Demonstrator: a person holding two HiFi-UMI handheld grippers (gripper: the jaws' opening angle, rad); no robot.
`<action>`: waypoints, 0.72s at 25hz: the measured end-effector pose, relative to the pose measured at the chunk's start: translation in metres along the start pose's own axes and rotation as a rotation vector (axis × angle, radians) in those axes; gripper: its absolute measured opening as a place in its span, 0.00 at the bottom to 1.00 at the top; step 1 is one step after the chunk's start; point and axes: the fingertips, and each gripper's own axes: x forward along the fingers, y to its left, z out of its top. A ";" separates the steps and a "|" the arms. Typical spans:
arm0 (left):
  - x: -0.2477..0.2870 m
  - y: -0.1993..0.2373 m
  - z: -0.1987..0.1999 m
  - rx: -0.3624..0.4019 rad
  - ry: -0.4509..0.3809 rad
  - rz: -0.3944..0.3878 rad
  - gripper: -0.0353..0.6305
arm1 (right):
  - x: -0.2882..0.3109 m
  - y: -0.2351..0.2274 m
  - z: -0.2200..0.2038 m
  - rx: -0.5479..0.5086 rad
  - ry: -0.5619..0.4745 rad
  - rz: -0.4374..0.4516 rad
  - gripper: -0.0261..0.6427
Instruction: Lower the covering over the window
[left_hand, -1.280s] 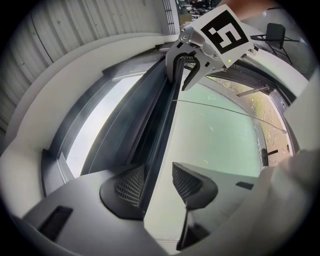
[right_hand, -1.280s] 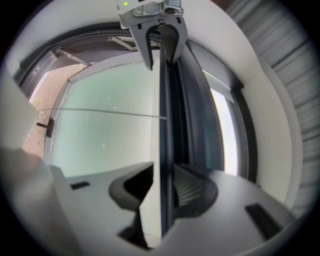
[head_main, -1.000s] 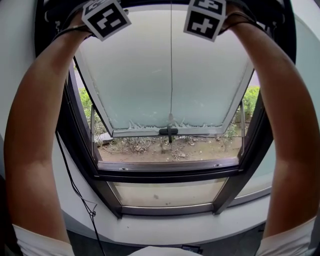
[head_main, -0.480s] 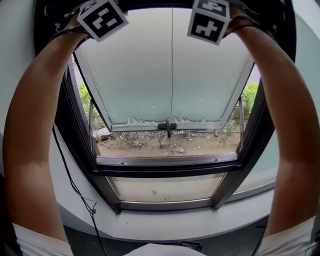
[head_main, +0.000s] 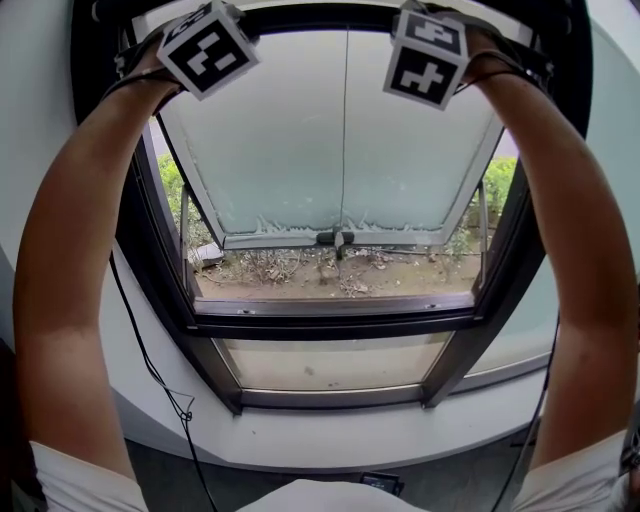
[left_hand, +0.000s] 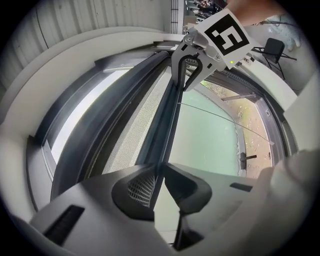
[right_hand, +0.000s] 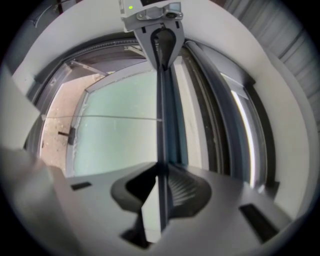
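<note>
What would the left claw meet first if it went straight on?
Likely the right claw, along the thin dark blind rail between the left claw's jaws; both claws were just closing on it.

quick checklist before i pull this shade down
1. Left gripper on the shade's bottom bar: ok. The jaws have just been closing, and the pads press on the bar.
2. Right gripper on the same bar: ok. Its jaws have just been closing onto it.
3. Grips level with each other: ok, roughly even in the head view.
4. Path below clear: cannot tell. The open sash tilts outward, and its handle sits low.
5. Shade lowered: not ok. The bar is at the top of the window frame.
</note>
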 end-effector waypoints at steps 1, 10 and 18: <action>0.000 -0.003 -0.001 0.003 0.003 -0.006 0.15 | -0.001 0.002 0.000 -0.006 0.002 0.004 0.17; -0.004 -0.029 -0.009 0.020 0.039 -0.057 0.13 | -0.007 0.029 0.000 -0.025 0.007 0.044 0.16; -0.005 -0.060 -0.017 0.029 0.054 -0.089 0.12 | -0.013 0.057 -0.003 -0.003 -0.013 0.064 0.15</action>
